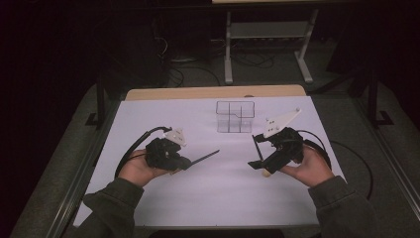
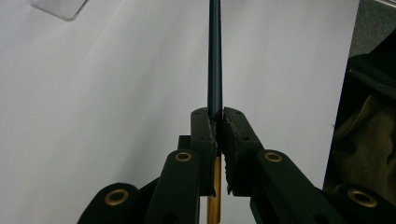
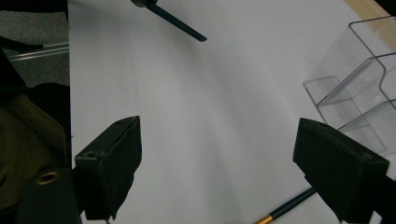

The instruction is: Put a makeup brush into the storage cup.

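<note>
Pointing right and slightly toward the far edge, the dark pencil juts from the left gripper, its long axis running nearly level above the white table. In the left gripper view the jaws are pressed together on the pencil's shaft, with the gold-coloured end passing back below the pads and the dark length reaching straight ahead. A clear plastic organizer with several compartments stands upright near the far edge of the table, between the two grippers and beyond the pencil's tip; nothing lies between the tip and the box. The right gripper sits at the right side of the table, well apart from the held pencil, its jaws spread wide with nothing between them. In the right gripper view a second pencil, dark with a gold band, lies flat on the table just beside the right-hand jaw, and the organizer stands near that same side. The person's hands hold both tools from the near edge.
</note>
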`<state>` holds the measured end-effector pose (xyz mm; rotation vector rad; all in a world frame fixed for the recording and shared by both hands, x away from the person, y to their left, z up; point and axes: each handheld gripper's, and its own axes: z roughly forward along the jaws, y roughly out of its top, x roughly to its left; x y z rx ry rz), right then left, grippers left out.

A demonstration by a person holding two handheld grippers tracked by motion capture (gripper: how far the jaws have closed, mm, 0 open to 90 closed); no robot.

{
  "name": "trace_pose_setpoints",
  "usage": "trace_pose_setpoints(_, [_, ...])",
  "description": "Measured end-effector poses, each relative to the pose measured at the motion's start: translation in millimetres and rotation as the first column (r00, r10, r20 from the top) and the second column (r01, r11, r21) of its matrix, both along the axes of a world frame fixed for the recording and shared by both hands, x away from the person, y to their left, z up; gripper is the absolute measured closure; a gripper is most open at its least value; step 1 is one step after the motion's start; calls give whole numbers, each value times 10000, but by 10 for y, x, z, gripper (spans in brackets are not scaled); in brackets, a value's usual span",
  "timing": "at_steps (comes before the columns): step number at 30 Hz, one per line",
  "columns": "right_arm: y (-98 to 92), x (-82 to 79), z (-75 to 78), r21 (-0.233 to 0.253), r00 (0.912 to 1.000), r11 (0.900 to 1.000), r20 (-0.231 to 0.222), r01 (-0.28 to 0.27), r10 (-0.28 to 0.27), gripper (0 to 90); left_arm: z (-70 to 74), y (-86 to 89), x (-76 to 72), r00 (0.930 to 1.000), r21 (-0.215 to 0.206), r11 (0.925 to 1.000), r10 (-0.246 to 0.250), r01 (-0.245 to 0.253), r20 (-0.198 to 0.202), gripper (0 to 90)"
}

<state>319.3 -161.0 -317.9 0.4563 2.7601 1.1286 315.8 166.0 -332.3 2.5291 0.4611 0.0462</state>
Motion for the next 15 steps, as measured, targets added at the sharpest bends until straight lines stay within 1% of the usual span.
trace_pose_setpoints(3, [45,8,-12,-87,9998,9998,-118,-170,169,161,-14,-64,-13,9998,74,9998,-199,200,-28,832])
trace_pose_setpoints(4, [59,20,-19,-191,9997,9995,-26,-259,259,161,-15,-85,-17,9995,106,9995,-306,306,3,832])
trace_pose_setpoints(6, [75,23,-23,-206,9995,9993,-77,-309,307,161,-15,-105,-20,9993,82,9992,-381,381,8,832])
trace_pose_setpoints(7, [102,37,-23,-244,9990,9988,-104,-429,427,161,-15,-131,-24,9990,82,9989,-458,458,0,831])
trace_pose_setpoints(8, [108,42,-22,-257,9988,9985,-93,-475,473,161,-17,-165,-26,9983,25,9983,-588,588,-16,832])
trace_pose_setpoints(10, [134,53,-25,-218,9983,9981,-152,-574,570,167,-26,-205,-30,9970,55,9970,-767,767,-35,831])
trace_pose_setpoints(11, [147,72,-33,-273,9975,9971,-132,-704,701,167,-32,-225,-31,9963,81,9963,-856,855,20,832])
trace_pose_setpoints(12, [163,84,-40,-344,9969,9964,-150,-775,770,169,-34,-242,-34,9957,109,9956,-931,931,-34,831])
trace_pose_setpoints(15, [223,97,-61,-463,9944,9937,-322,-1024,1009,191,-55,-302,-50,9934,169,9933,-1144,1144,-24,832])
